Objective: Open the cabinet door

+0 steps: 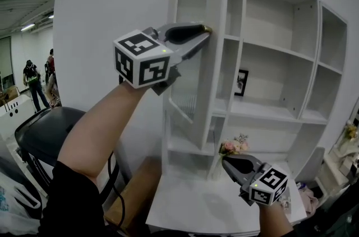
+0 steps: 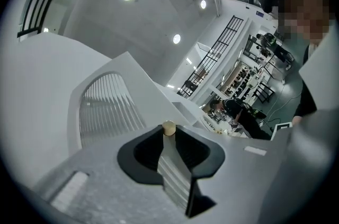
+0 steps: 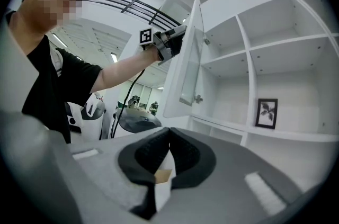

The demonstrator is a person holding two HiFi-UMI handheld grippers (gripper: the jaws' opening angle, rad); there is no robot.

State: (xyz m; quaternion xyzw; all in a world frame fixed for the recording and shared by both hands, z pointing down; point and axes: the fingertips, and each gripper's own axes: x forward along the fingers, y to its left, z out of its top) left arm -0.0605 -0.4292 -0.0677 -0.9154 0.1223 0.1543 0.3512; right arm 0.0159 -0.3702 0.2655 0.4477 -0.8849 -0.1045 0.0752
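Left tongs [image 1: 205, 30] clamped on free edge of arch-topped cabinet door [image 1: 193, 0], brass knob [image 2: 168, 127] at tips. Door stands ajar from white shelf unit [image 1: 269, 51]. Right tongs [image 3: 168, 130] closed, empty, low over white surface [image 1: 196, 202], pink flowers [image 1: 233, 146] just beyond tips.

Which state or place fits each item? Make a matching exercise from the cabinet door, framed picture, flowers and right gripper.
1. white cabinet door with arched ribbed-glass panel
2. small black-framed picture
3. bunch of pink flowers
4. right gripper

A. fingers together, empty
B. swung open, edge gripped by the left gripper
C. at the foot of the shelving unit
D. standing on a shelf

Pairs: 1-B, 2-D, 3-C, 4-A
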